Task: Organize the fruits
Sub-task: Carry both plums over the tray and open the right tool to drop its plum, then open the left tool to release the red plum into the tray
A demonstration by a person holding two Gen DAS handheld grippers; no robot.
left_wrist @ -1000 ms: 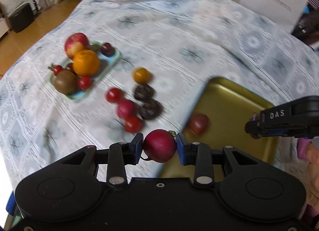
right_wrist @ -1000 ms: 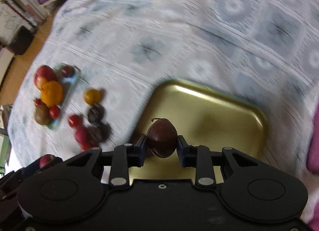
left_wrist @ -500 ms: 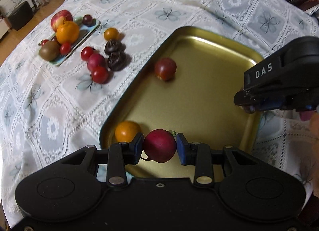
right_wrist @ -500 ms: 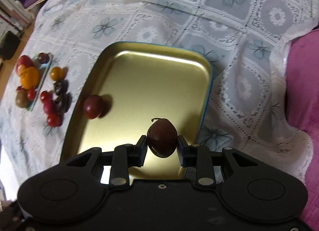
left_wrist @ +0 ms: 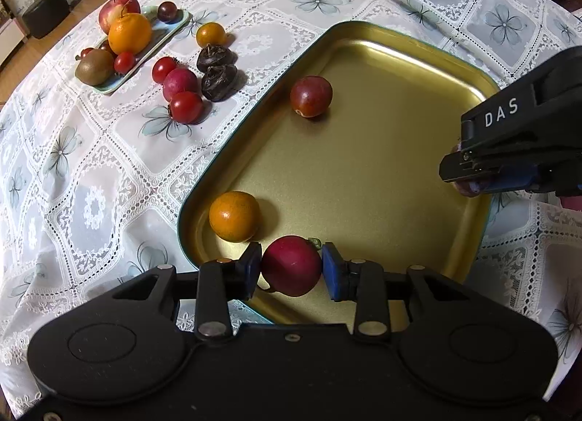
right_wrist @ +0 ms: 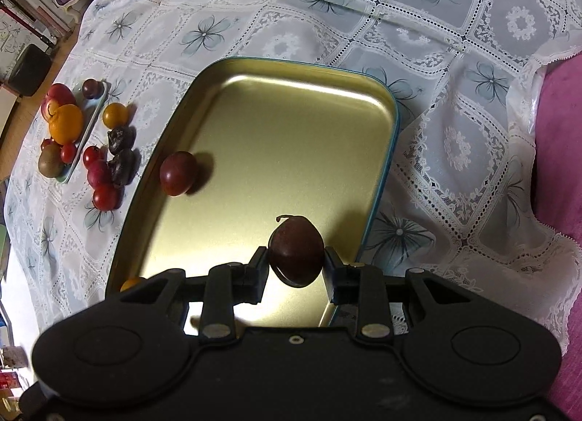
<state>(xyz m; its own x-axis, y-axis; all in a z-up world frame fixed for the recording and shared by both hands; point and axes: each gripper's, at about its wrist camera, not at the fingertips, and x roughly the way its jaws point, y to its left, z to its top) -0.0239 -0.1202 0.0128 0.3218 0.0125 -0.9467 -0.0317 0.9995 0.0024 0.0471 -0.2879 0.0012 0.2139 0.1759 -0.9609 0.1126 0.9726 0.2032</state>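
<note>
Red fruit (left_wrist: pixel 291 265) in left tongs (left_wrist: pixel 291 268), over gold tray (left_wrist: pixel 382 57) edge

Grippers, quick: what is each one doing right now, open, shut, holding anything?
Left gripper: shut on a red fruit, over the gold tray.
Right gripper: shut on a dark plum, over the same tray.

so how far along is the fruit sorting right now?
Early. Done: two fruits lie in the gold tray, an orange one and a dark red one. In hand: the left hand-held gripper is shut on a red fruit, the right hand-held gripper on a dark plum, both over the tray. Left: six loose fruits on the tablecloth, plus the small dish.
</note>
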